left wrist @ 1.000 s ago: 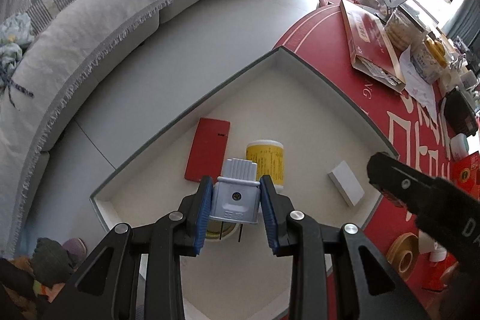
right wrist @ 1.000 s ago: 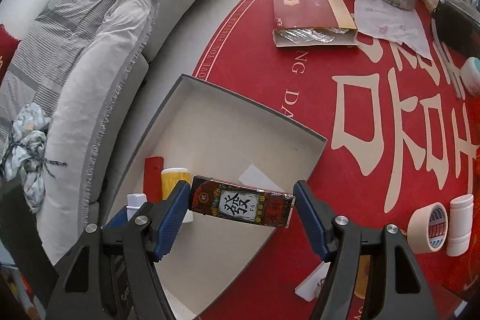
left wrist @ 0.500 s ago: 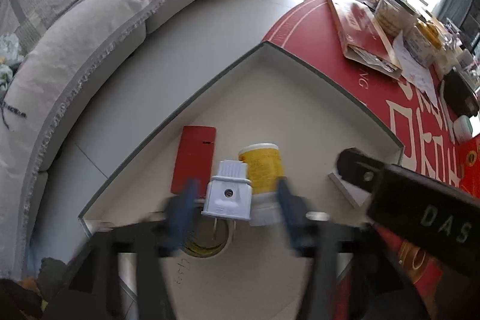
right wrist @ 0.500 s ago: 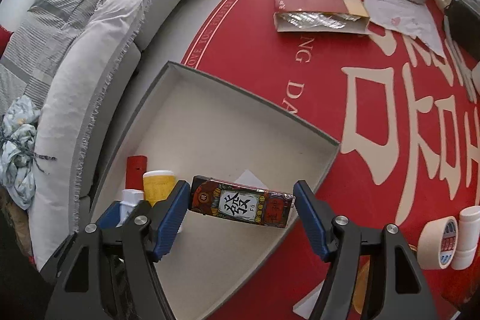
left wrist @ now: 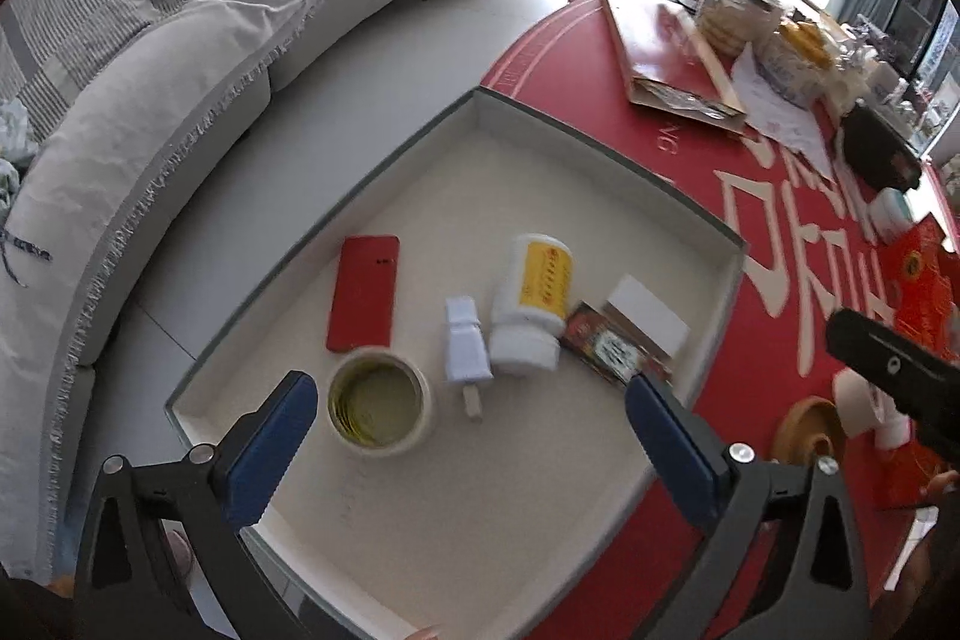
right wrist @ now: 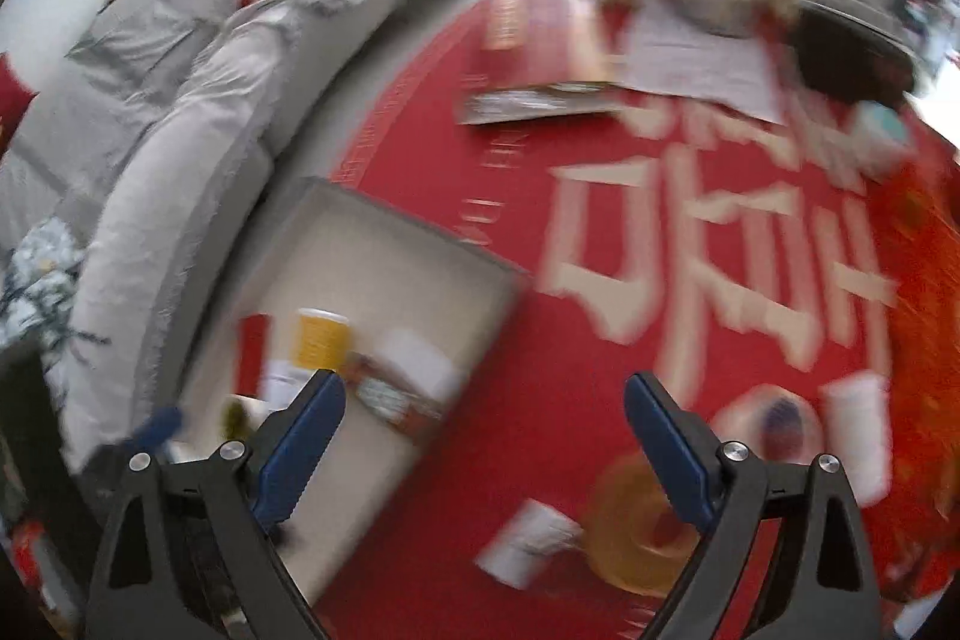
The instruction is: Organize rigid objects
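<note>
A shallow cream box sits at the edge of the red table. In it lie a red phone, a white plug, a white bottle with a yellow label, a patterned card box, a white card and a tape roll. My left gripper is open and empty above the box's near side. My right gripper is open and empty over the red table, right of the box; its view is blurred.
The red table holds a brown envelope, food jars, a black pouch and a red carton. Tape rolls and a white cylinder lie near my right gripper. A grey sofa stands to the left.
My left gripper opened, let go of the white plug into the box and pulled back. My right gripper released the patterned card box into the box and swung right over the table.
</note>
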Demonstrator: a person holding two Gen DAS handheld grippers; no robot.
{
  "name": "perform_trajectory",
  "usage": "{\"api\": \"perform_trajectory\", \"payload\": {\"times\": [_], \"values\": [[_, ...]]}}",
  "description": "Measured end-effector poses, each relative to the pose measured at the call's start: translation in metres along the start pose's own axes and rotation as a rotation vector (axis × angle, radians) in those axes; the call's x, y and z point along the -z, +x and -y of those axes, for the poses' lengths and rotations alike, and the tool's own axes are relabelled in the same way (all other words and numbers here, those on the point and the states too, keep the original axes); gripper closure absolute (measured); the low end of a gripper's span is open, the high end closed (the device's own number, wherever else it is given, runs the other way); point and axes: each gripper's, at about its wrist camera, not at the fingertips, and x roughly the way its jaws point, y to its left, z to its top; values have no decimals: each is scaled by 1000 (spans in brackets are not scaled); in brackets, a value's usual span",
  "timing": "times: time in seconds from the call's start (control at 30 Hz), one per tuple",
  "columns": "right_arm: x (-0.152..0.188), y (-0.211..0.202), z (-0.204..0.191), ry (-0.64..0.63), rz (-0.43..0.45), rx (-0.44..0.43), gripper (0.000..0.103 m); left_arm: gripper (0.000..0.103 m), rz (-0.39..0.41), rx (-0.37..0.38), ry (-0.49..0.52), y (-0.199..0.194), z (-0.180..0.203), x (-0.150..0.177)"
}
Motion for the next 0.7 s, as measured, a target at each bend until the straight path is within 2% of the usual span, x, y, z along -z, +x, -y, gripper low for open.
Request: {"api": "perform_trajectory", "payload": {"times": [0.13,0.2,0.3,0.4,0.7], "values": [[11,-1,49,103,-1,49,8,0,11,6,10,-11,4,11],[10,7,61,90,-18,51,8,0,12,9,21,-16,7,17],[10,25,65,63,-90,-12,8,0,9,20,35,-20,11,24],[22,35,70,83,-158,-14,8,0,1,29,63,-23,17,31],[97,4,90,169,-262,-158,7,0,-11,60,144,-34,38,56]]}}
